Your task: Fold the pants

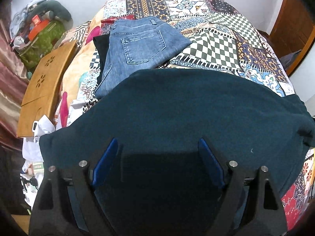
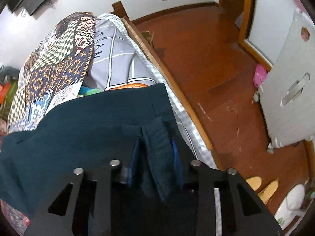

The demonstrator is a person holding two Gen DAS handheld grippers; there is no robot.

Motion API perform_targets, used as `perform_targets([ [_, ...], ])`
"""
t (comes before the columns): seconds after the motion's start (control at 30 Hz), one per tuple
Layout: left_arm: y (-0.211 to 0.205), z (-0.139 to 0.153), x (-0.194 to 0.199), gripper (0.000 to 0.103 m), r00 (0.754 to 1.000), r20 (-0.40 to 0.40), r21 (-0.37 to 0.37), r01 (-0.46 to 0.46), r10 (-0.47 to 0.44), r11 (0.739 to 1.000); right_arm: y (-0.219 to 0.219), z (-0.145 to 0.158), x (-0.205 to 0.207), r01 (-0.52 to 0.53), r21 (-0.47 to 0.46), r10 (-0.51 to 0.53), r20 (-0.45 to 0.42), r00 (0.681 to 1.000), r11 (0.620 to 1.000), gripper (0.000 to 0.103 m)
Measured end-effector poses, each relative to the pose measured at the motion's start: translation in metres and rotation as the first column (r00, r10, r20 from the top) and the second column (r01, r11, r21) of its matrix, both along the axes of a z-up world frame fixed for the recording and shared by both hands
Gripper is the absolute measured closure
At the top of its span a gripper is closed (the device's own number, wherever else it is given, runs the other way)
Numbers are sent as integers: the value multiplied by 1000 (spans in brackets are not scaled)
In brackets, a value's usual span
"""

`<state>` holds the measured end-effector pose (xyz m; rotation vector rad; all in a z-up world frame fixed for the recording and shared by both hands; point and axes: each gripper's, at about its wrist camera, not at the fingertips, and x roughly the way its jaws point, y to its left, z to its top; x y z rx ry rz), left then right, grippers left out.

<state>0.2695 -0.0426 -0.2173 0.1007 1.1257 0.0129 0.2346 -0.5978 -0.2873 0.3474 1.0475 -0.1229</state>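
Lying across the near part of the bed, the dark teal pants (image 1: 177, 108) are spread flat on the patchwork bedcover (image 1: 226, 45). The left gripper (image 1: 158, 157) is just above the cloth, with its two blue pads (image 1: 106, 161) wide apart and nothing between them. In the right wrist view, the right gripper (image 2: 155, 157) has its jaws closed on a bunched fold at the edge of the pants (image 2: 88, 137), close to the wooden bed frame (image 2: 177, 90); the fold stands up between the blue pads (image 2: 134, 157). Behind the teal pants, further up the bed, a pair of folded blue jeans (image 1: 137, 49) rests with a back pocket facing up, and a black garment (image 1: 101, 47) shows at its left side. To the left of the bed stands a wooden board (image 1: 43, 82) with cut-out flower shapes. On the right of the bed is the red-brown floor (image 2: 206, 59), where a pink object (image 2: 259, 75) and a white cabinet (image 2: 289, 82) are seen.
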Motion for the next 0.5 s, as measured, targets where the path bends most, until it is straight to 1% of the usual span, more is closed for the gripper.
perform_targets([
  [0.07,-1,1,-1,18,1000,4,8,3,-3,1000,6,7,-3,-10,-66,11,21,1000,998,83],
  [0.13,-2,1,-1,18,1000,9,17,6,-6,1000,11,16,-4,-8,-135,15,51,999,991,84],
  [0.2,-3,1,-1,18,1000,10,20,6,-6,1000,16,30,-4,-1,-208,22,102,995,978,85],
  [0.23,-3,1,-1,18,1000,10,21,6,-6,1000,16,38,-3,10,-231,21,132,991,973,85],
  [0.33,-3,1,-1,18,1000,10,20,6,-6,1000,14,58,4,43,-271,14,205,979,962,85],
  [0.4,-3,1,-1,18,1000,11,19,5,-5,1000,12,67,13,53,-295,17,231,973,954,85],
  [0.5,-3,1,-1,18,1000,14,15,6,-6,1000,13,64,32,49,-286,16,219,976,957,85],
])
